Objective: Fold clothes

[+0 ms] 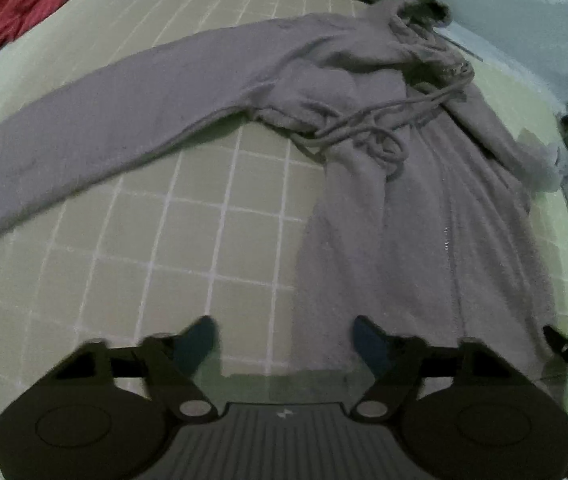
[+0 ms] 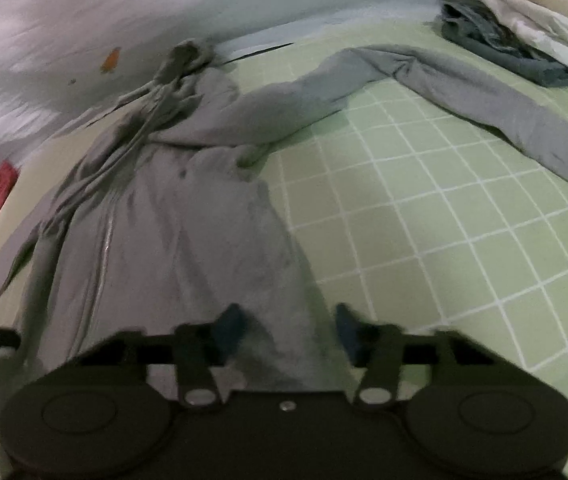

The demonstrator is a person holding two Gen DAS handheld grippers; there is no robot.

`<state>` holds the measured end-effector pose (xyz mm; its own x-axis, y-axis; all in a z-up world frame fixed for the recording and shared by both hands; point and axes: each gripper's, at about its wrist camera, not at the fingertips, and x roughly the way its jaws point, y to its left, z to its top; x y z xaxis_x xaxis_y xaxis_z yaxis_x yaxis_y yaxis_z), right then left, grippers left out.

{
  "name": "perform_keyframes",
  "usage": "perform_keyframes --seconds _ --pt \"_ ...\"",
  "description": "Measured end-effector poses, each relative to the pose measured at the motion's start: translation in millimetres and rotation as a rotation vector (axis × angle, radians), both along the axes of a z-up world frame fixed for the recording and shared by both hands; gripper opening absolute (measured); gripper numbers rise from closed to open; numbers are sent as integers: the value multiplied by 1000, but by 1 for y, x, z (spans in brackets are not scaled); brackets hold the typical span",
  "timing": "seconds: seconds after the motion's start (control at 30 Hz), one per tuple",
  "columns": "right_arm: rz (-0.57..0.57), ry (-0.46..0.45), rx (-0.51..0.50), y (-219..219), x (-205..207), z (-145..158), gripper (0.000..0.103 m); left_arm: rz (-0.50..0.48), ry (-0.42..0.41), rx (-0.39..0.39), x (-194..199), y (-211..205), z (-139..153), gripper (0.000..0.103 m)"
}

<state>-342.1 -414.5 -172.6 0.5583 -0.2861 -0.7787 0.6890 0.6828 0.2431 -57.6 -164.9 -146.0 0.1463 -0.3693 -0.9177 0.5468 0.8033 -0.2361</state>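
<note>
A grey hoodie (image 1: 404, 220) with drawstrings lies flat on a green checked mat (image 1: 144, 272), hood at the far end. One sleeve (image 1: 124, 120) stretches out to the left in the left wrist view. The other sleeve (image 2: 484, 96) runs off to the right in the right wrist view. My left gripper (image 1: 284, 340) hovers at the hem, its jaws apart; the hoodie's left edge lies between them and the pads do not press it. My right gripper (image 2: 288, 322) stands over the hoodie (image 2: 164, 220) at its right hem corner. The cloth lies loose between its parted fingers.
A red garment (image 1: 16, 12) lies crumpled at the mat's far left. A stack of folded clothes (image 2: 524, 24) sits at the far right corner. Pale bedding (image 2: 84, 20) rises beyond the mat (image 2: 444, 240).
</note>
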Motion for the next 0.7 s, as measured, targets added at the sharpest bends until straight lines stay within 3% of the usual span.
perform_keyframes --seconds 0.03,0.07,0.13,0.23,0.33,0.43,0.5,0.53,0.57,0.63,0.7 --pt "15 -10 -3 2 -2 3 17 15 12 -20 -3 2 -1 14" --pt "30 -20 -7 3 -3 5 14 29 24 -40 -7 4 -3 7" --pt "59 -40 -13 6 -6 11 10 41 -13 -25 -14 6 5 5" --pt "55 -110 -29 15 -21 39 9 70 -57 -73 -26 21 41 5" --pt "6 -172 9 19 -45 63 9 100 -72 -35 -36 33 51 10" --pt "38 5 3 22 -40 42 15 141 -63 65 -42 40 39 13" --pt "17 41 17 20 -35 35 17 193 -12 112 -42 46 27 16" --pt "7 58 24 20 -32 32 26 214 -8 100 -42 49 27 23" --pt "18 42 -12 21 -29 38 50 233 -9 79 -42 52 30 33" --pt "41 24 -117 26 -22 50 75 260 -31 62 -43 56 34 47" --pt "88 0 -161 27 -8 54 79 262 -76 81 -44 51 34 59"
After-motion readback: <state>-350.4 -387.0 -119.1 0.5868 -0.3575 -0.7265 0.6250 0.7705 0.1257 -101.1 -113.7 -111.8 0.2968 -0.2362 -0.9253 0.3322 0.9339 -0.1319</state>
